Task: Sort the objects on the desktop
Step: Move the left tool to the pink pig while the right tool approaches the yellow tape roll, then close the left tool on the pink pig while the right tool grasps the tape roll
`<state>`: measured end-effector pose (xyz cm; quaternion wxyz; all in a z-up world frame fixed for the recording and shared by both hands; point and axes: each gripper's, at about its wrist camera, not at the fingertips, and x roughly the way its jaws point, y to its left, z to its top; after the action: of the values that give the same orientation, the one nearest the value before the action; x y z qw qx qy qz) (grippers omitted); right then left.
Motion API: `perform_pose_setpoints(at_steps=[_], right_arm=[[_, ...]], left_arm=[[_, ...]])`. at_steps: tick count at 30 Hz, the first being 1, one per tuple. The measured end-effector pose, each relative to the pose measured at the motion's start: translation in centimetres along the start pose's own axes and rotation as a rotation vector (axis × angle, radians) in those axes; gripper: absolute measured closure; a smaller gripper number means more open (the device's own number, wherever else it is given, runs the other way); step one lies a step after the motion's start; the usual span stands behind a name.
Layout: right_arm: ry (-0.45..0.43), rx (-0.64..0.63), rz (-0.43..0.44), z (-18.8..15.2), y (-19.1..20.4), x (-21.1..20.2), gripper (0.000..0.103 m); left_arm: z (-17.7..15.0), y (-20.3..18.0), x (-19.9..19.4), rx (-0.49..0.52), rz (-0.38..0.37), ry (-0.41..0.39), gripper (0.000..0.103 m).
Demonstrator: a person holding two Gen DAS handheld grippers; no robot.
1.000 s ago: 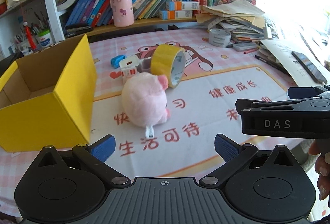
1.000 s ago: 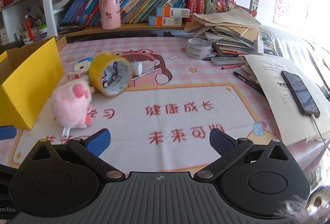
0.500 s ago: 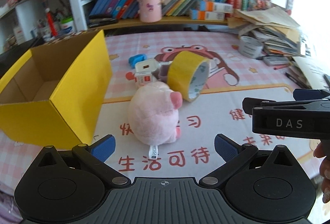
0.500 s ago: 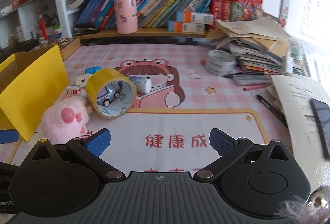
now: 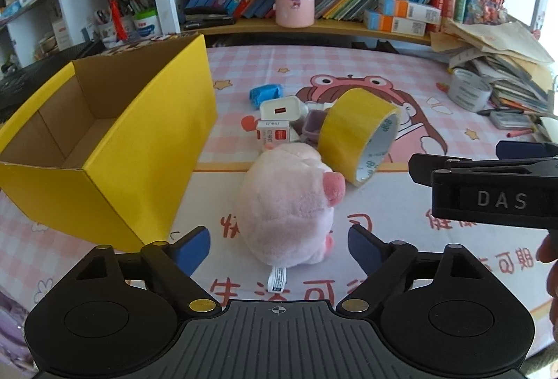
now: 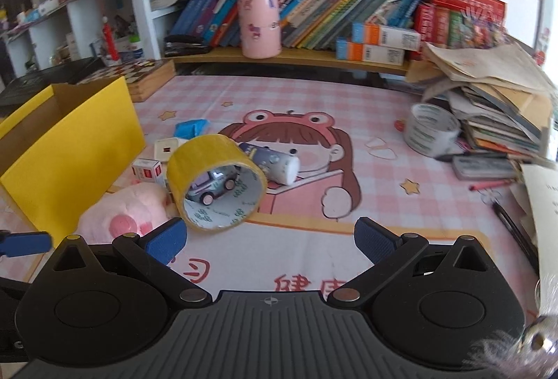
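- The step in hand looks like the pick of the pink plush pig (image 5: 289, 204), the nearest item of the pile and the 1st candidate for the yellow box (image 5: 146, 149).
- In the left wrist view the left gripper (image 5: 279, 243) has its jaws closing, with the pig's rear end lying between the 2 blue pads; the pads do not yet press the plush, so nothing is grasped.
- From the pig, the box stands at 9 o'clock, just beside it, open side up and with nothing seen in it.
- The yellow tape roll (image 5: 359, 138) leans at the pig's 1 o'clock, close against it; small white boxes (image 5: 273, 133) and a blue item (image 5: 266, 92) lie at 12 o'clock.
- In the right wrist view the right gripper (image 6: 268, 239) hangs released, jaws wide, with only the mat between them; the tape roll sits at its 11 o'clock and a toy car (image 6: 212, 185) shows through the roll's hole.
- Next move, as I judge it: finish closing on the soft body, lift clear without dragging the tape roll, then swing toward 9 o'clock over the box rim.
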<state>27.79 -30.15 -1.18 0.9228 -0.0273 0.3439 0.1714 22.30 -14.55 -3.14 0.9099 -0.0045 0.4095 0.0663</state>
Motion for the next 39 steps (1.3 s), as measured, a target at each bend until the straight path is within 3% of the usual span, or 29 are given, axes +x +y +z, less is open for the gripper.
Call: perform_pose_setpoints(at_steps=[7,10,12,15,23,28,35,39], right_arm=[[0.014,-0.015,0.036,0.8,-0.5,1.5,0.000],[0.024,-0.011,0.057,1.1,-0.5,2.3,0.000],[0.026,-0.015,0.074,1.4,-0.4,2.9,0.000],[0.023,-0.039,0.098,1.9,-0.1,4.1,0.000],[0.039,-0.151,0.258,2.1,0.8,7.3,0.000],[0.073,-0.182,0.307,1.9,1.3,8.7,0.000],[0.071,-0.180,0.342,1.6,2.9,9.0,0.000],[0.074,-0.142,0.304,1.3,3.6,9.6,0.000]], left_arm=[[0.9,-0.3,2.2,0.003,0.026,0.007,0.018],[0.8,-0.1,3.6,0.001,0.011,0.037,0.035],[0.6,0.4,4.1,-0.020,-0.036,0.051,0.041],[0.5,0.7,3.3,-0.022,-0.046,0.043,0.047],[-0.3,2.1,-0.1,-0.031,-0.031,0.037,0.048],[-0.9,2.9,-1.3,-0.057,-0.013,0.038,0.048],[-1.4,3.4,-2.0,-0.085,0.005,0.045,0.048],[-1.5,3.4,-2.5,-0.083,0.005,0.032,0.048]])
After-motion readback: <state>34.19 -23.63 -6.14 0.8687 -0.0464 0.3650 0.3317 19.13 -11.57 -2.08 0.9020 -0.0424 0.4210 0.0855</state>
